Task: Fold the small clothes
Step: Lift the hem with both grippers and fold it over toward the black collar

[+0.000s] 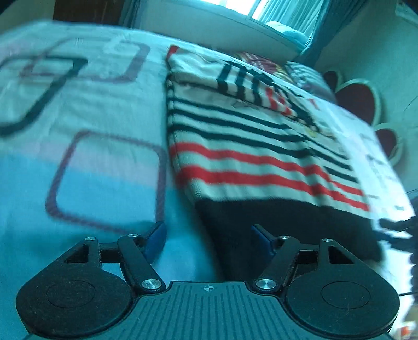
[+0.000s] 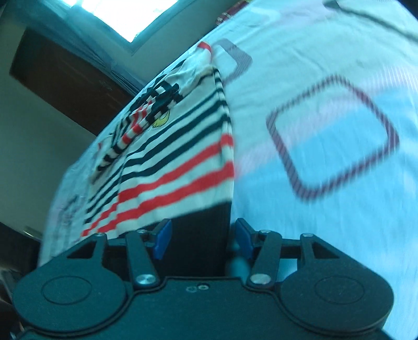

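Note:
A small striped sweater [image 1: 248, 146], white with dark and red bands and a black hem [image 1: 274, 230], lies flat on the bed with a sleeve folded across its top. My left gripper [image 1: 209, 235] hovers open at the hem's left corner; its blue pads [image 1: 156, 235] touch nothing. In the right wrist view the same sweater [image 2: 169, 157] runs away to the upper left. The right gripper [image 2: 203, 236] stands open over the hem's right corner [image 2: 203, 235], with the black band lying between the pads [image 2: 163, 238] and not pinched.
The bedsheet [image 1: 78, 117] is pale blue and white with dark rounded squares. A white printed cloth [image 1: 365, 146] lies under the sweater's far side, near the bed edge. More clothes [image 1: 261, 61] are piled at the far end below a window [image 1: 274, 13]. A dark door [image 2: 65, 78] stands beyond.

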Demonstrator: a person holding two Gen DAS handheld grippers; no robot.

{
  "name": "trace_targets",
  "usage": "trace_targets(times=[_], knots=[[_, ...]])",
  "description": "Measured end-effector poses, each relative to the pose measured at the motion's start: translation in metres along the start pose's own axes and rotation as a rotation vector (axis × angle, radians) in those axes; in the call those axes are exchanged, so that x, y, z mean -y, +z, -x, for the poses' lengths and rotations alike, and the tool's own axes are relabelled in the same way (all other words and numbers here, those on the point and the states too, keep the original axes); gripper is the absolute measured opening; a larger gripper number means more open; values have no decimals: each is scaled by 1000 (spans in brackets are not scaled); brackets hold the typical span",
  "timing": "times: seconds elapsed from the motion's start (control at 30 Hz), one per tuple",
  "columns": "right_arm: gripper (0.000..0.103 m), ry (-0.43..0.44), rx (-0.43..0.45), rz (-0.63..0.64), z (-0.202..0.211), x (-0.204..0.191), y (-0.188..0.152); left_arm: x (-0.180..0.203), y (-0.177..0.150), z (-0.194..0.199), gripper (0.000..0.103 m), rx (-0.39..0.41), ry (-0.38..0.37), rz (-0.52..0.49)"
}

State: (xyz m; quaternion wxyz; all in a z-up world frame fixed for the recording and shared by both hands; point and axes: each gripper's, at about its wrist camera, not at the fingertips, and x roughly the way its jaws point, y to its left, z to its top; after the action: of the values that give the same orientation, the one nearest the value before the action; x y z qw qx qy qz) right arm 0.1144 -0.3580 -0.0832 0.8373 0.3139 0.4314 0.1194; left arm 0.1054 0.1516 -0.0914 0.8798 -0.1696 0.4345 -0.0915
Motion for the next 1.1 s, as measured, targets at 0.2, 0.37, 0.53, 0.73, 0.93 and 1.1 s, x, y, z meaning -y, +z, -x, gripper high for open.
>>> trace_targets(times=[0.2, 0.37, 0.53, 0.73, 0.93, 1.1], knots=[[53, 170, -45, -160, -5, 17, -18, -28, -19, 4, 71, -5, -218, 221], [48, 235, -28, -211, -15, 24, -7, -49, -22, -14, 71, 12, -363, 387], [47, 223, -46, -176, -25, 17, 2, -38, -13, -25, 71, 4, -380, 334], [41, 198, -43, -162, -26, 15, -2, -28, -6, -35, 71, 21, -401, 308], [32, 194, -47, -181, -24, 23, -3, -23, -17, -46, 25, -21, -384, 320], [5, 163, -29, -177, -27, 21, 1, -26, -20, -45, 5, -1, -363, 326]])
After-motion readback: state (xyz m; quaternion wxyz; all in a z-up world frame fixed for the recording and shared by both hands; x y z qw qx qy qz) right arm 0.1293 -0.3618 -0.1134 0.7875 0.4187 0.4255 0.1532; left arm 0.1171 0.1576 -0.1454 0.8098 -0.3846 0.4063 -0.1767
